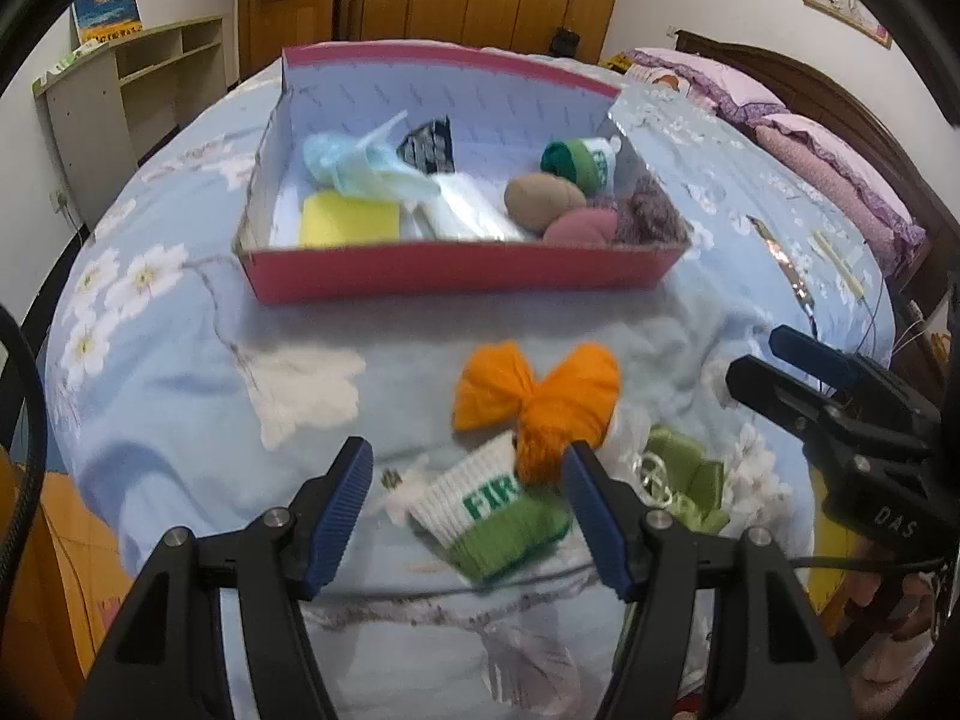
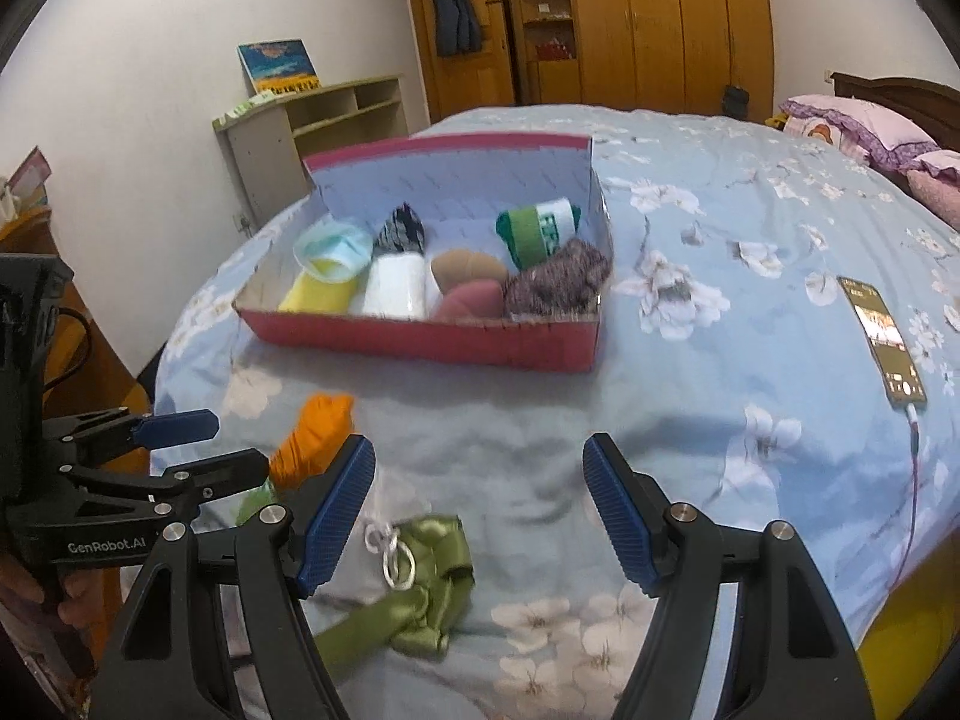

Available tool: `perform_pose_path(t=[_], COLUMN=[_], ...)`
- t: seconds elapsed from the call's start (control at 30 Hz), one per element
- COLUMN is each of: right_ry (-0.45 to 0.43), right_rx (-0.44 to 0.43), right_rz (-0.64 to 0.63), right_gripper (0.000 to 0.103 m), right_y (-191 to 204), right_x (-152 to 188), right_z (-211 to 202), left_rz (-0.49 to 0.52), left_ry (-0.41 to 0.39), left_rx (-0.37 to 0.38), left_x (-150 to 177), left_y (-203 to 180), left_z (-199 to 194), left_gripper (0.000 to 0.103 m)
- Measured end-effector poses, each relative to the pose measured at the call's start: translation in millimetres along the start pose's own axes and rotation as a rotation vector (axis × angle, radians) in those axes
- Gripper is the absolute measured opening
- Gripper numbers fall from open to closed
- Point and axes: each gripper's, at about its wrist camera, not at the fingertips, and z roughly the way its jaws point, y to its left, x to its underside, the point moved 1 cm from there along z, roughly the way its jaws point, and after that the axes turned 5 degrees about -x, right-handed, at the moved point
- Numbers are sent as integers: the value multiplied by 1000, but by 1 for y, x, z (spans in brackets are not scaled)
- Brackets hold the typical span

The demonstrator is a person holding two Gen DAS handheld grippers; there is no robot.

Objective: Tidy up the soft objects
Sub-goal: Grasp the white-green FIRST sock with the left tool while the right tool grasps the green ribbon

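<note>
Your bed (image 2: 690, 396), spread with a pale blue flowered quilt, carries a shallow red cardboard box (image 1: 456, 276) near its far edge, already holding rolled socks, a yellow sponge and a blue mask. Nearer you lie an orange yarn bundle (image 1: 534, 396), a white-and-green knitted sock (image 1: 498, 510) and a green satin ribbon (image 2: 432, 594). Your left gripper (image 1: 465, 516) hovers with jaws wide apart astride the sock, gripping nothing. Your right gripper (image 2: 477, 510) likewise stands wide, empty, the ribbon just beside its left jaw.
</note>
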Motion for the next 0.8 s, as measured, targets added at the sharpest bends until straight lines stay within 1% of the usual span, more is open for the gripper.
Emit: perform_pose_path(t=[0.23,0.37,0.5,0.63,0.7,0.8], right_ry=[22,63,108,142,155,181], right_rx=[-3,4,8,-22,-36,-39], right_rz=[3,5,12,35,37,30], right_gripper=[74,74,74,73,71,70], right_y=[1,2,0,0,2,5], right_x=[14,25,34,41,44,49], right_z=[-3,4,11,20,23,30], left_rz=[-22,-43,-30,-29,-42,-55], left_ry=[30,33,28,41,50,61], left_rx=[-15,-14,-21,-16,-9,4], left_x=[15,20,23,26,27,27], left_y=[-2,-2,-6,-8,-5,-2], left_z=[10,17,23,31,34,38], left_gripper=[69,69,69,69,69,71])
